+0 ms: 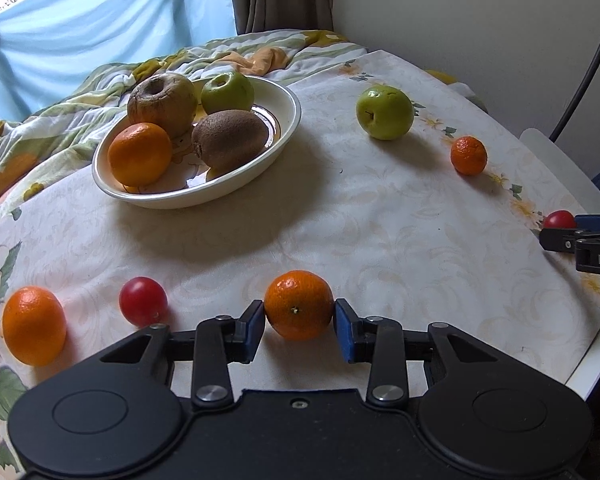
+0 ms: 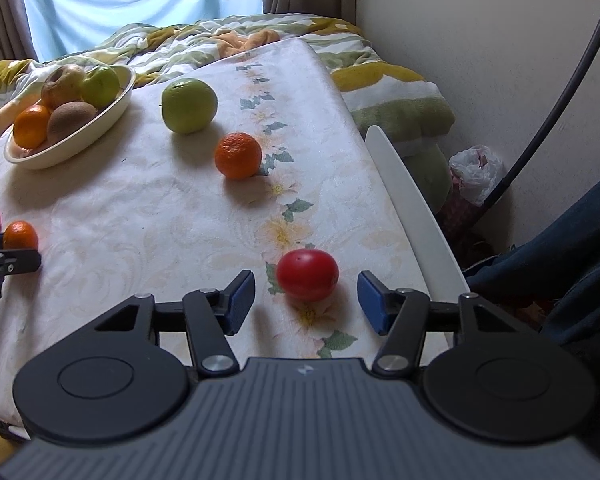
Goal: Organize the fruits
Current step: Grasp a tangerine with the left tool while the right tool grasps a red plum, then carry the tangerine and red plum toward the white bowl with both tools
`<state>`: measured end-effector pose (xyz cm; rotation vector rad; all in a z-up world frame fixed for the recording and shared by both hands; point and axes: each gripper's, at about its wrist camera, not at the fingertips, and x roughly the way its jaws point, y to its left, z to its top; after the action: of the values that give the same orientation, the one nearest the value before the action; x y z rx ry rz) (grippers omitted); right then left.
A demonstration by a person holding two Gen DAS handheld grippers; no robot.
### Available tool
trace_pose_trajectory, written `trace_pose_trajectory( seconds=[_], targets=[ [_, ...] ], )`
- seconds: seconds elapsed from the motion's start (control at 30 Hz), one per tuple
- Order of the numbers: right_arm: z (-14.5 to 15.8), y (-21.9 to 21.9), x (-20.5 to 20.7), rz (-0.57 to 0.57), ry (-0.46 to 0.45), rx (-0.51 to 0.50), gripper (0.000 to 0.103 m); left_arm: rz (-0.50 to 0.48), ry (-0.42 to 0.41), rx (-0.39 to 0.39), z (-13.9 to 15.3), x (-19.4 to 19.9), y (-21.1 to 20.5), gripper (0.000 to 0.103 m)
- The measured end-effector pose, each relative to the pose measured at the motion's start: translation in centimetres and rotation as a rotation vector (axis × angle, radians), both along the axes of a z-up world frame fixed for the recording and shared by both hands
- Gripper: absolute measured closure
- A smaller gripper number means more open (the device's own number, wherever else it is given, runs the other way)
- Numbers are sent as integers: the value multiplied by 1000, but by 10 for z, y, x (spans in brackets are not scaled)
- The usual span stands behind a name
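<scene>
With four fruits in the bowl (image 1: pixel 288 136) ahead, my left tongs (image 1: pixel 299 322) clamp a mandarin (image 1: pixel 299 310), while my right tongs (image 2: pixel 306 300) gape around a tomato (image 2: pixel 307 275), untouched.

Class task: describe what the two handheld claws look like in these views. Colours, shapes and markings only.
Both are alike. The left claw has a black body with two round discs, silver pivot bolts, black linkage arms and blue pads on its fingertips. The right claw matches, with a ribbed grey centre panel. White lettering, cut off at the frame edge, marks its side in the left view.
</scene>
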<state>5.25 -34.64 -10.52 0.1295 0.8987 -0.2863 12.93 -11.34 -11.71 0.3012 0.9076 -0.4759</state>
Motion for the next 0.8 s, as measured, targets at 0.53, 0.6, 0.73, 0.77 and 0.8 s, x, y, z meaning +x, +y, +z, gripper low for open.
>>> trace_pose_trajectory(
  seconds=[0.53,0.6,0.73,0.77,0.8],
  targets=[
    [14,6,6,30,1,2,53,6,-14,-61,25,-11,7,62],
    [20,9,5,36,-5,2,53,8,-16,-75,31,-14,8,62],
    [33,16,6,47,-16,2,53,-1,-26,-92,45,-21,11,62],
    [36,17,6,50,-19,2,53,-1,-28,-96,48,-22,12,62],
    [40,18,7,53,-22,3,53,-1,-31,-102,52,-23,13,62]
  ],
)
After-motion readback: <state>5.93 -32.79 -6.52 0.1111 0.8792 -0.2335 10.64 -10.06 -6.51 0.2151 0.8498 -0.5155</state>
